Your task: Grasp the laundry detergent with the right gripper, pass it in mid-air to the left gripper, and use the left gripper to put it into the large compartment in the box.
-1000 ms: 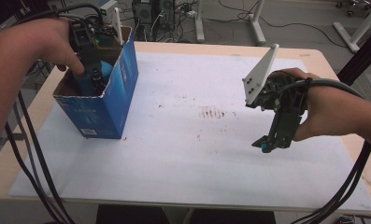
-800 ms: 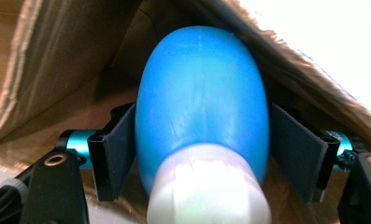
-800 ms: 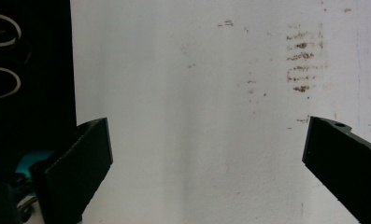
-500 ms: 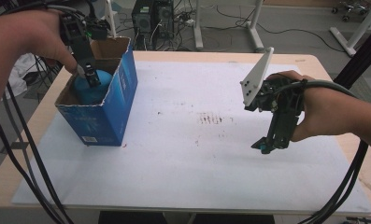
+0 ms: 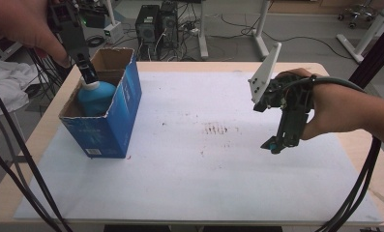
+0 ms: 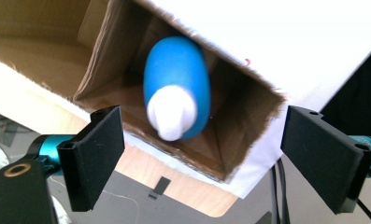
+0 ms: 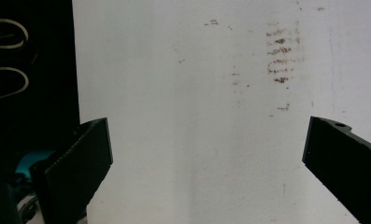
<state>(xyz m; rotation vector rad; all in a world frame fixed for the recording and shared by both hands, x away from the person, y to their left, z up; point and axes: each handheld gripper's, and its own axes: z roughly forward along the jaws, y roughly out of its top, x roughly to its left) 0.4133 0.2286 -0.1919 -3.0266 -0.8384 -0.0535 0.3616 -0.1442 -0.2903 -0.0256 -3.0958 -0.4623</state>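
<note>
In the high view, the left tongs (image 5: 88, 72) hang just above the blue bottle (image 5: 96, 98), which stands upright inside the blue cardboard box (image 5: 113, 126) at the counter's (image 5: 189, 183) left end; the right tongs (image 5: 273, 146) hover over the bare white sheet, well apart. In the left gripper view, those jaws have just been opening and stand wide, nothing between them, the bottle's white cap (image 6: 173, 114) below. In the right gripper view, the jaws gape wide and empty. The bottle looks delivered; what is left seems to be pulling clear.

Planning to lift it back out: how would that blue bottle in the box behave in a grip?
The blue bottle looks smooth and rounded, so jaws may slip. Its narrow white cap is probably the surer hold. Standing in the cardboard box, it seems unlikely to tip far.
</note>
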